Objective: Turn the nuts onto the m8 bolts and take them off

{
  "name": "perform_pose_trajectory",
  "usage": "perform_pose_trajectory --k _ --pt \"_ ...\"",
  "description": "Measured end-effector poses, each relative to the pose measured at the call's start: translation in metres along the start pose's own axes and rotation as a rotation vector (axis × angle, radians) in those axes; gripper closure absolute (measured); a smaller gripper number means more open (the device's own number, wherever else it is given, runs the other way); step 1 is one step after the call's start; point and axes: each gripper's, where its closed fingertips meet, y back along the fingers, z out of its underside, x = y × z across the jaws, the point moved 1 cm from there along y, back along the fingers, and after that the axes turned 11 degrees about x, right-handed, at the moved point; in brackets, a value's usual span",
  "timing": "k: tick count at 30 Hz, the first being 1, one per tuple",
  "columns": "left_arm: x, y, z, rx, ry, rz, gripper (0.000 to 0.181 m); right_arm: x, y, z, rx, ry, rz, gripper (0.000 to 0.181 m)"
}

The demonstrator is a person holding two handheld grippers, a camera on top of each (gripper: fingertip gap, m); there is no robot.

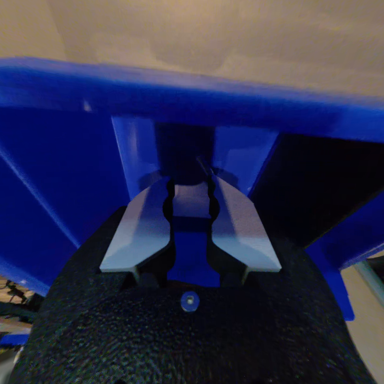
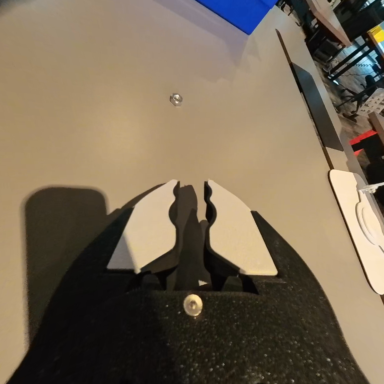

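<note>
The left tongs [image 1: 190,182], two pale grey scalloped fingers [image 1: 145,226] on a black textured body with a silver screw head, stand parted with a clear gap between the tips; nothing can be made out gripped between them, though the view is blurred. The right tongs [image 2: 192,182], of the same grey-and-black build, point forward and down at a slant. Their fingers [image 2: 232,232] stand a narrow gap apart at the tips, holding nothing.
</note>
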Motion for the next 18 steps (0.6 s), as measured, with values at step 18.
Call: perform_pose_trajectory --k 18 --pt "0.006 -0.013 0.000 -0.058 0.228 0.011 0.155 -0.002 0.003 -0.003 0.021 0.083 0.038 0.160"
